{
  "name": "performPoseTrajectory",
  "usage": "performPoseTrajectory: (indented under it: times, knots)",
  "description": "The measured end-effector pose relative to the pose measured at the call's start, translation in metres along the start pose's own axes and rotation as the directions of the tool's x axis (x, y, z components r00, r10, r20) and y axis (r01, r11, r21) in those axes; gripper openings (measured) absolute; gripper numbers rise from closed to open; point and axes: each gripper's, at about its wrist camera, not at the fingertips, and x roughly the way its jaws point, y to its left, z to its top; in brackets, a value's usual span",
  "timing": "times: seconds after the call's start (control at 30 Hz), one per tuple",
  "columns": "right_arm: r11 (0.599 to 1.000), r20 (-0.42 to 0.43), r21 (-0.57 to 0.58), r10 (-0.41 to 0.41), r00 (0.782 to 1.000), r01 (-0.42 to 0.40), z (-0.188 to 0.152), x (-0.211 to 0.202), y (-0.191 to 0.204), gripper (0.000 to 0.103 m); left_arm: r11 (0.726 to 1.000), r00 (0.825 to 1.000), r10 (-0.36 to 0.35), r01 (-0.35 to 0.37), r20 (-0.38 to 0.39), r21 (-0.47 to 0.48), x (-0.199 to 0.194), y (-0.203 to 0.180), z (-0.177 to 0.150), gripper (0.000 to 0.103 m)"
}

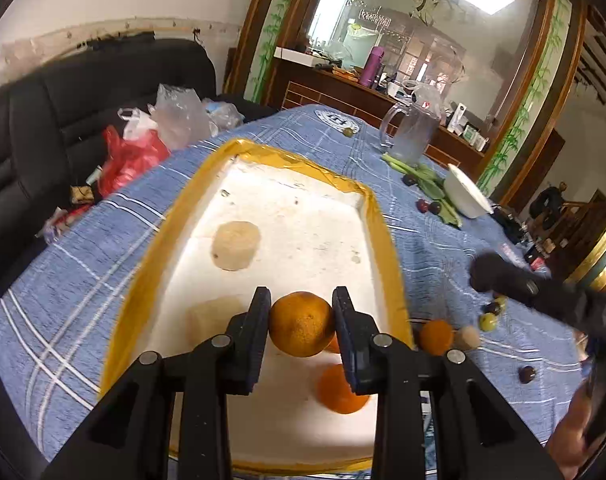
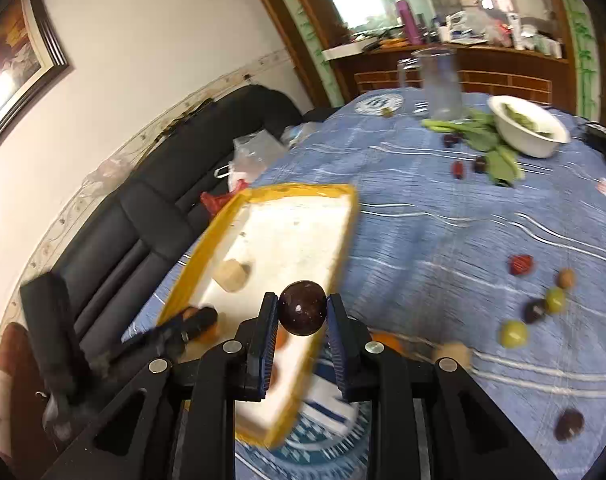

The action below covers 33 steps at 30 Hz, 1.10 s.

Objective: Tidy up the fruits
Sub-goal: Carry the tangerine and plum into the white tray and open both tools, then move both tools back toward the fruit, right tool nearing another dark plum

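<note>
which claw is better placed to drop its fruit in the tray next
Left. The left claw holds its orange directly over the white floor of the tray. The right claw holds a dark plum only near the tray's edge.

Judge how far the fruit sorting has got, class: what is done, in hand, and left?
Done: one orange and a pale fruit lie in the yellow-rimmed tray. In hand: the left gripper clamps another orange; the right gripper clamps a dark plum. Left: several small fruits on the blue tablecloth, like the green one.

Blue checked table (image 1: 103,248) carries tray (image 1: 391,248), bowl (image 1: 465,194), jug (image 1: 413,136).
</note>
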Motion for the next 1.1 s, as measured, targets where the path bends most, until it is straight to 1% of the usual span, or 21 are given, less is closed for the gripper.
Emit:
performPoseTrajectory:
  times: [0.1,0.17,0.3,0.37,0.43,0.47,0.5,0.53,0.6,0.63,0.8,0.93,1.0,1.1]
  knots:
    - [1.0,-0.068,-0.002,0.003,0.998,-0.003,0.006,0.033,0.007,0.027,1.0,1.0,0.015,-0.015,-0.019,0.003,0.005,0.005,-0.002,0.031]
    - [1.0,-0.102,-0.011,-0.019,0.995,0.018,0.007,0.055,0.011,0.027,1.0,1.0,0.015,-0.015,-0.027,0.003,0.007,0.008,-0.003,0.031]
    - [0.997,-0.143,-0.054,-0.068,0.987,0.061,0.006,0.086,0.019,0.027,0.999,0.999,0.037,-0.037,-0.033,0.01,0.01,0.011,-0.005,0.031]
    - [0.996,-0.158,-0.055,-0.077,0.984,0.069,0.004,0.094,0.019,0.027,0.999,0.998,0.044,-0.044,-0.033,0.005,0.01,0.012,-0.005,0.034]
    - [0.997,-0.173,-0.053,-0.068,0.983,0.059,0.002,0.097,0.018,0.027,0.999,0.999,0.044,-0.044,-0.029,0.0,0.007,0.012,-0.004,0.045]
    - [0.997,-0.173,-0.055,-0.067,0.983,0.058,0.002,0.096,0.018,0.028,0.999,0.999,0.045,-0.045,-0.022,-0.003,0.004,0.011,-0.004,0.056]
    - [0.997,-0.168,-0.053,-0.066,0.984,0.058,0.002,0.094,0.018,0.034,0.999,0.999,0.046,-0.046,-0.011,-0.003,0.001,0.01,-0.003,0.064]
    - [0.997,-0.157,-0.048,-0.061,0.986,0.055,0.003,0.092,0.018,0.045,0.999,0.999,0.049,-0.049,0.007,0.002,-0.004,0.008,-0.002,0.066]
    - [0.998,-0.125,-0.039,-0.056,0.991,0.052,0.003,0.079,0.015,0.054,0.998,0.998,0.053,-0.054,0.031,0.013,-0.012,0.003,-0.001,0.078]
    - [0.998,-0.114,-0.039,-0.057,0.992,0.053,0.004,0.073,0.014,0.054,0.998,0.998,0.054,-0.055,0.042,0.018,-0.016,0.0,-0.001,0.079]
    - [0.998,-0.027,0.0,-0.058,0.998,0.058,-0.003,0.02,-0.003,0.054,0.998,0.998,0.028,-0.031,0.052,0.06,-0.026,-0.019,-0.001,0.08]
    - [0.994,0.042,0.062,-0.093,0.995,0.09,-0.025,-0.028,-0.024,0.054,0.995,0.997,-0.021,0.015,0.068,0.095,-0.034,-0.045,-0.003,0.08]
    - [0.989,0.082,0.102,-0.115,0.99,0.107,-0.044,-0.057,-0.039,0.054,0.993,0.996,-0.053,0.045,0.068,0.11,-0.035,-0.06,-0.004,0.081]
    - [0.974,0.143,0.163,-0.184,0.972,0.16,-0.066,-0.095,-0.061,0.056,0.984,0.992,-0.107,0.097,0.06,0.15,-0.036,-0.092,-0.003,0.081]
